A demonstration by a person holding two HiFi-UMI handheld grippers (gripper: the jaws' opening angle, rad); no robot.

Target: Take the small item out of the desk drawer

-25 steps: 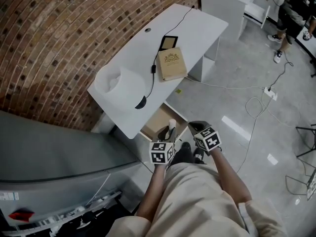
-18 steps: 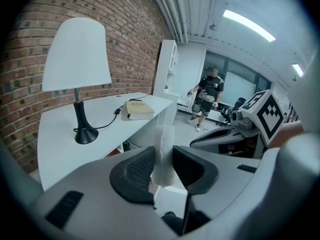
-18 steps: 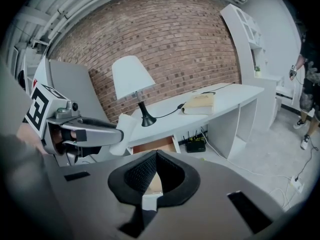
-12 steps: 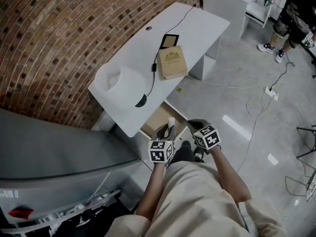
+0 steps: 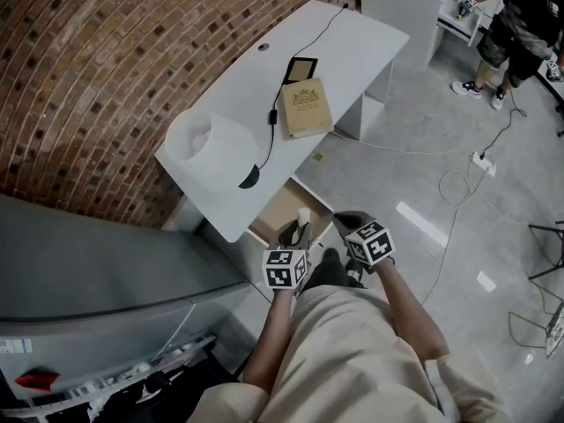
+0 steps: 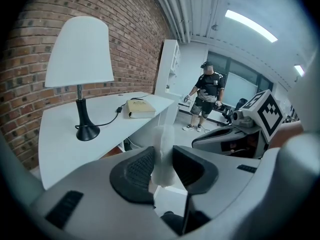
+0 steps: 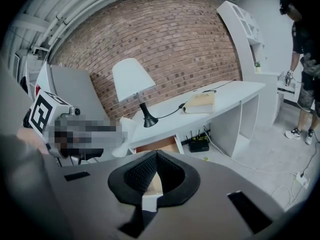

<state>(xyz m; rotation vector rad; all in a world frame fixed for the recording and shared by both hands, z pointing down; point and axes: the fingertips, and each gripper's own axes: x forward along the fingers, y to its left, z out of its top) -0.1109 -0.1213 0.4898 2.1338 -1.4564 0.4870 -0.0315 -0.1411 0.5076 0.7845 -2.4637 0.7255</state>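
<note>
A small white, soft-looking item (image 5: 304, 218) (image 6: 164, 146) stands upright between the pads of my left gripper (image 5: 298, 231) (image 6: 162, 159), which is shut on it. It hangs just above the front edge of the open wooden drawer (image 5: 280, 208) (image 7: 159, 145) under the white desk (image 5: 352, 51). My right gripper (image 5: 345, 223) (image 7: 156, 156) is close on the right of the left one, over the floor. Its jaws are shut, tips touching, with nothing between them.
On the desk stand a white lamp (image 5: 207, 144) (image 6: 80, 49) with a black cord, a tan book (image 5: 306, 108) and a small dark frame (image 5: 300, 73). A grey cabinet (image 5: 88, 271) is at the left. Cables and a power strip (image 5: 483, 164) lie on the floor; a person (image 5: 511, 16) stands far right.
Both grippers have stayed almost still, the left one holding the white item throughout. The person at the far right has stepped a little to the left.
</note>
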